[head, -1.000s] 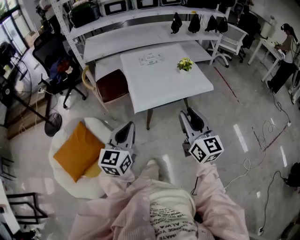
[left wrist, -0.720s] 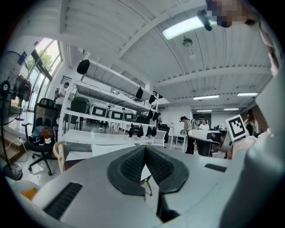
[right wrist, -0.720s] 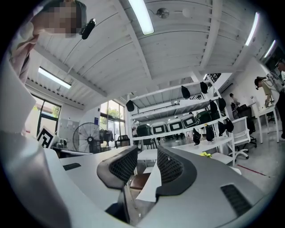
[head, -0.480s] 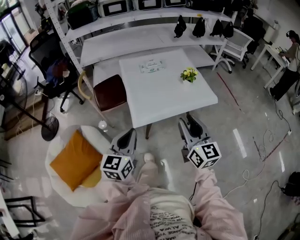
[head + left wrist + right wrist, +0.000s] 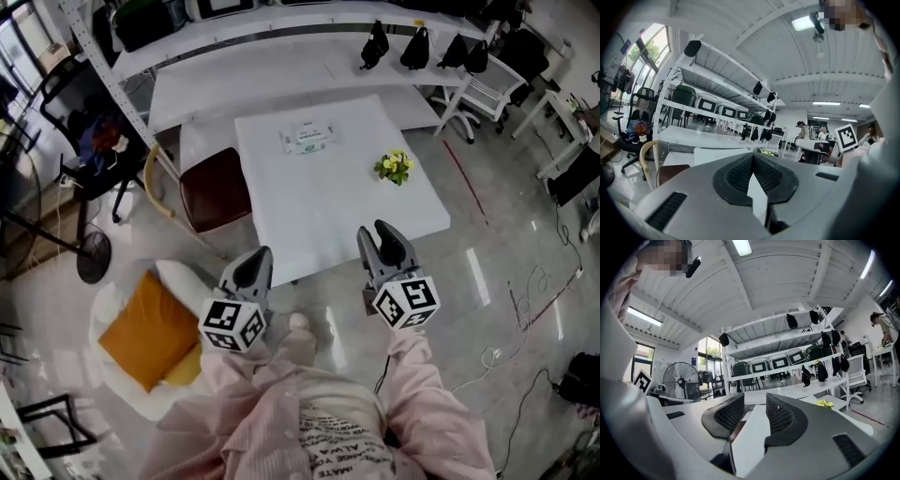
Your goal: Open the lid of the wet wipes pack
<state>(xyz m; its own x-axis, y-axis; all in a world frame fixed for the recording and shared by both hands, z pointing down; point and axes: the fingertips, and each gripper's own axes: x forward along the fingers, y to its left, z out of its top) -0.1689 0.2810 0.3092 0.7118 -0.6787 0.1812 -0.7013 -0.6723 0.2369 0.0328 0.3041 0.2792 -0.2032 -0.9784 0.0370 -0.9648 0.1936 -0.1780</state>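
White laminate fills the middle of the head view: a square white table surface (image 5: 328, 211) carries the flat white-and-green wet wipes pack (image 5: 307, 139), which lies in the upper middle of the frame, near the surface's far edge. A small bunch of yellow flowers (image 5: 395, 167) stands to its right, well apart. At the surface's near edge, the grey left gripper (image 5: 249, 267) at lower left and the grey right gripper (image 5: 384, 240) right of centre both point up-frame, each bearing a cube with black-and-white square markers; both are well apart from the pack. Pale pink sleeves (image 5: 441, 412) run in from the bottom edge. An orange square cushion (image 5: 141, 328) lies at lower left, and a dark red chair seat (image 5: 217, 187) sits beside the surface's left edge.

In the left gripper view, the left gripper (image 5: 752, 157) has its jaws closed, the black ribbed pads meeting at their tips with nothing held. White shelving (image 5: 708, 101) rises behind.

In the right gripper view, the right gripper (image 5: 754, 403) has jaws that have just been opening and stand apart, nothing between them. The flowers show at right; a standing fan (image 5: 686, 380) is at left.
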